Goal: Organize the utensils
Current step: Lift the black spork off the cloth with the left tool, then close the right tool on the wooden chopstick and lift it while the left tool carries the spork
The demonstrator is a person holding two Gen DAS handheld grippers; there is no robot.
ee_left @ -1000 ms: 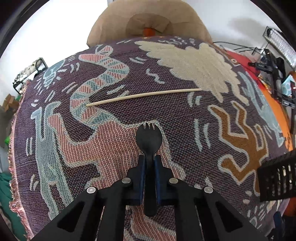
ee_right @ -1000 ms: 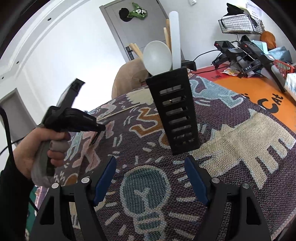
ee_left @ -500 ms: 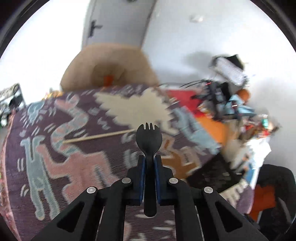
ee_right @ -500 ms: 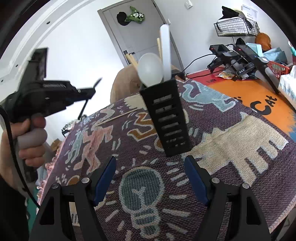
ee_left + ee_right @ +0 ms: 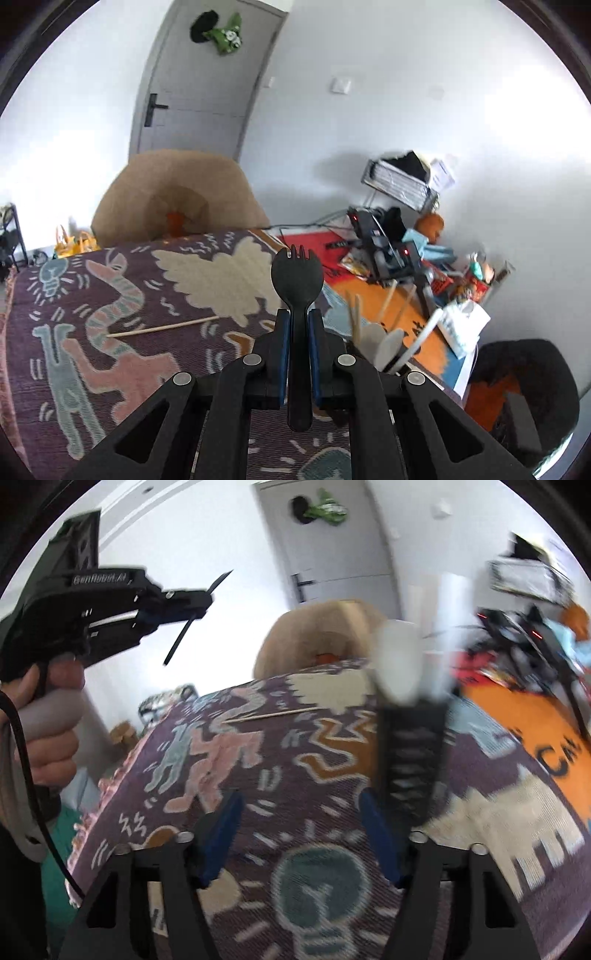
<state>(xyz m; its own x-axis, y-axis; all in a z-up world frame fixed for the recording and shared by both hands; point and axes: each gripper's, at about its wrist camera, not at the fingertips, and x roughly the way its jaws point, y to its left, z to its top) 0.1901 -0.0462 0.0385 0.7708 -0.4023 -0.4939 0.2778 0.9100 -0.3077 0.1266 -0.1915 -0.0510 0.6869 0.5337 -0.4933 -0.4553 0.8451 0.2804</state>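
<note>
Spork (image 5: pixel 297 280) stands clamped upright in left gripper (image 5: pixel 297 332); right gripper (image 5: pixel 299 827), empty, has just been closing.

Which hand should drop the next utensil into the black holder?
Left. Its tongs are already shut on the black spork, raised beside the holder. The right tongs are open and empty, with the holder just off to their right.

Blurred black utensil holder (image 5: pixel 412 760) on patterned blanket (image 5: pixel 236 760)

White lettering "GenRobot.AI" read on the side of the left gripper (image 5: pixel 192 603), large black letters "CA" read on the orange mat (image 5: pixel 546 731), remainder cut off
</note>
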